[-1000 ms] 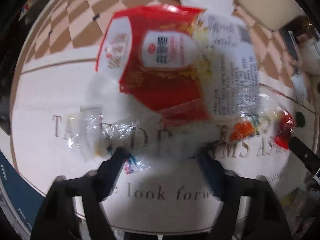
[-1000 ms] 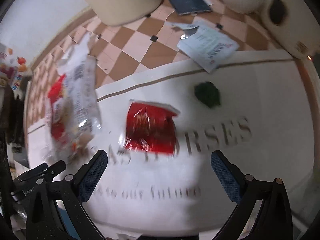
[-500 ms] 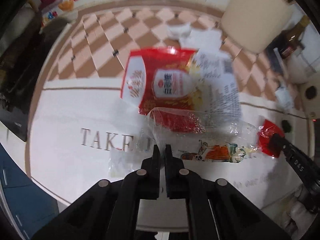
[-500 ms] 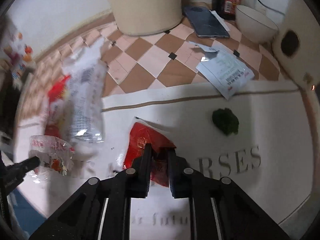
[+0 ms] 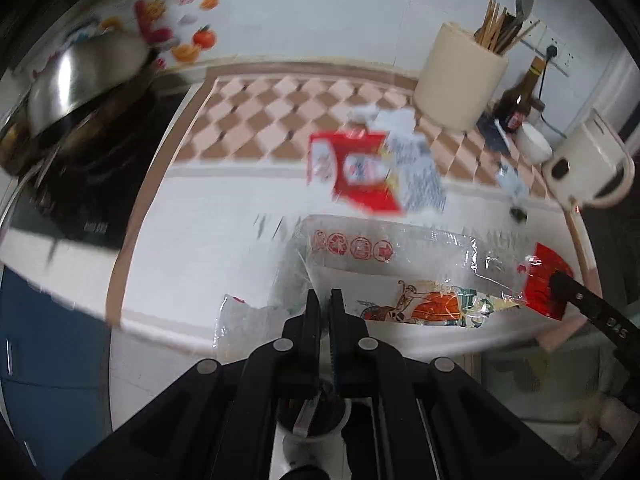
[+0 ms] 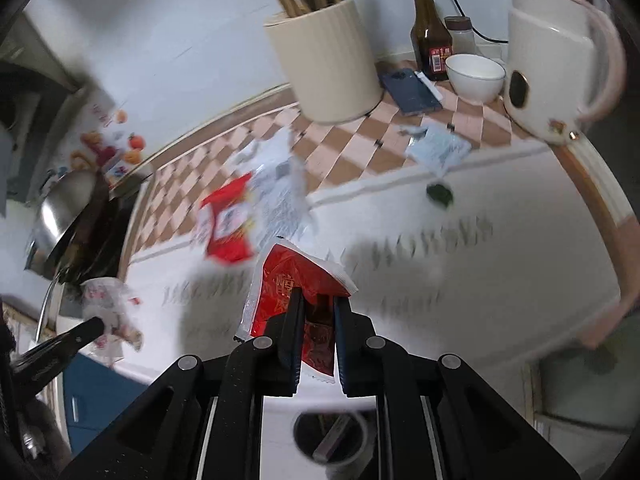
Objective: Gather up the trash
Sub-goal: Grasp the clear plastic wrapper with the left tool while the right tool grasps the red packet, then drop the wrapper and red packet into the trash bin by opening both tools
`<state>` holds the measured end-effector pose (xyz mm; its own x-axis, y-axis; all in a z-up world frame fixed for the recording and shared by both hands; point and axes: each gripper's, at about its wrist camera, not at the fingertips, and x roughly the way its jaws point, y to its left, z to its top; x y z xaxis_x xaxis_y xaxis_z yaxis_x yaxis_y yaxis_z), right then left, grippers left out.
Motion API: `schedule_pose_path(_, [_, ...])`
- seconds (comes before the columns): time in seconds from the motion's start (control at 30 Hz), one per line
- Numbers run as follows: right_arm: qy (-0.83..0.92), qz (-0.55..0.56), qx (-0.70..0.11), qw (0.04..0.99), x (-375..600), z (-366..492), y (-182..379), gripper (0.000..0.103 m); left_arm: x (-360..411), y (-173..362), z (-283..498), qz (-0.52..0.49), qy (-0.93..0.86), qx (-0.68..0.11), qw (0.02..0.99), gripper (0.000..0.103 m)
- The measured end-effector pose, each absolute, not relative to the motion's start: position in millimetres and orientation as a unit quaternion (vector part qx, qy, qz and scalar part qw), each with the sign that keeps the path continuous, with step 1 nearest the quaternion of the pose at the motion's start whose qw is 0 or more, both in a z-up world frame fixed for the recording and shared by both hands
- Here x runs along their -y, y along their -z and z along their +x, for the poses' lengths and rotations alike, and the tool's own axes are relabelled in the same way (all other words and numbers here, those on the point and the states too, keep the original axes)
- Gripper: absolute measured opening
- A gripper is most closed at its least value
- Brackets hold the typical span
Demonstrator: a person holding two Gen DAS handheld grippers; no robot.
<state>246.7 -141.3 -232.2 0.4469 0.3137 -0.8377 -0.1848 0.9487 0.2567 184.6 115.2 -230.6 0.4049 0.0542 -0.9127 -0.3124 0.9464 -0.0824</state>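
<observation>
Left tool (image 5: 324, 304) is clamped on the edge of a clear printed wrapper (image 5: 400, 272), which hangs out toward 3 o'clock, off the worktop (image 5: 208, 224). A pinch on one edge is enough for film this light. Right tool (image 6: 316, 312) is clamped on a red sachet (image 6: 288, 280), jaws slightly apart because the packet sits between them; the sachet sticks out toward 12.

Judgement: both pieces look lifted for dropping into the white bin (image 6: 332, 440) seen below the tool at 6 o'clock.

Left on the worktop: a big red-and-white bag (image 5: 360, 172) at 12 o'clock, a crumpled receipt (image 6: 438, 146) and a small green scrap (image 6: 440, 194) at 1–2 o'clock.

Hard to read: motion blur smears the bag's print and the mat lettering. Bin contents are dark and unclear. The wrapper's far end overlaps the sachet in the left view. The wok (image 5: 80, 76) at 10 o'clock is cut off.
</observation>
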Motion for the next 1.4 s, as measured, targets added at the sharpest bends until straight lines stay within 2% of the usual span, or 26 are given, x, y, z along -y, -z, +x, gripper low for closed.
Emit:
schedule_pose_path(0.13, [-0.15, 0.065, -0.515, 0.841, 136, 164, 247, 0.014, -128, 268, 122, -0.128, -0.108, -0.568, 0.806, 0.001])
schedule_pose_path(0.3, [-0.137, 0.061, -0.579, 0.802, 139, 85, 320, 0.014, -133, 376, 73, -0.146, -0.104, -0.655, 0.734, 0.002])
schedule_pose_path(0.47, [-0.115, 0.046, -0.648, 0.751, 141, 38, 441, 0.014, -127, 521, 51, -0.183, -0.105, -0.722, 0.659, 0.002])
schedule_pose_path(0.73, [-0.095, 0.06, -0.718, 0.687, 155, 12, 679, 0.014, -99, 758, 45, -0.198, -0.103, -0.777, 0.589, 0.003])
schedule_pose_path(0.8, [-0.096, 0.057, -0.725, 0.679, 157, 10, 736, 0.014, -90, 800, 43, -0.196, -0.094, -0.785, 0.581, 0.005])
schedule_pose_path(0.93, [-0.098, 0.065, -0.734, 0.669, 159, 12, 813, 0.015, -87, 853, 33, -0.204, -0.074, -0.787, 0.577, 0.007])
schedule_pose_path(0.97, [-0.094, 0.073, -0.735, 0.667, 162, 12, 831, 0.015, -86, 860, 33, -0.191, -0.079, -0.786, 0.583, 0.011])
schedule_pose_path(1.0, [-0.096, 0.074, -0.737, 0.665, 158, 13, 841, 0.015, -90, 863, 33, -0.187, -0.082, -0.786, 0.584, 0.029])
schedule_pose_path(1.03, [-0.098, 0.072, -0.74, 0.661, 154, 15, 852, 0.015, -92, 865, 31, -0.187, -0.088, -0.781, 0.589, 0.06])
schedule_pose_path(1.1, [-0.1, 0.069, -0.747, 0.654, 150, 15, 868, 0.016, -100, 859, 25, -0.188, -0.101, -0.77, 0.602, 0.095])
schedule_pose_path(1.13, [-0.1, 0.068, -0.75, 0.651, 148, 14, 872, 0.023, -103, 854, 25, -0.188, -0.107, -0.765, 0.607, 0.095])
schedule_pose_path(1.17, [-0.101, 0.068, -0.751, 0.649, 147, 12, 875, 0.041, -106, 850, 24, -0.185, -0.113, -0.764, 0.608, 0.095])
schedule_pose_path(1.2, [-0.103, 0.069, -0.75, 0.649, 147, 11, 874, 0.049, -107, 847, 22, -0.181, -0.117, -0.764, 0.608, 0.099])
schedule_pose_path(1.27, [-0.11, 0.067, -0.745, 0.655, 144, 9, 866, 0.074, -111, 833, 19, -0.175, -0.129, -0.757, 0.617, 0.101])
schedule_pose_path(1.37, [-0.113, 0.054, -0.739, 0.662, 140, 6, 852, 0.096, -116, 812, 13, -0.167, -0.14, -0.747, 0.629, 0.101])
schedule_pose_path(1.4, [-0.111, 0.046, -0.738, 0.664, 139, 6, 847, 0.1, -116, 801, 11, -0.159, -0.144, -0.742, 0.636, 0.101])
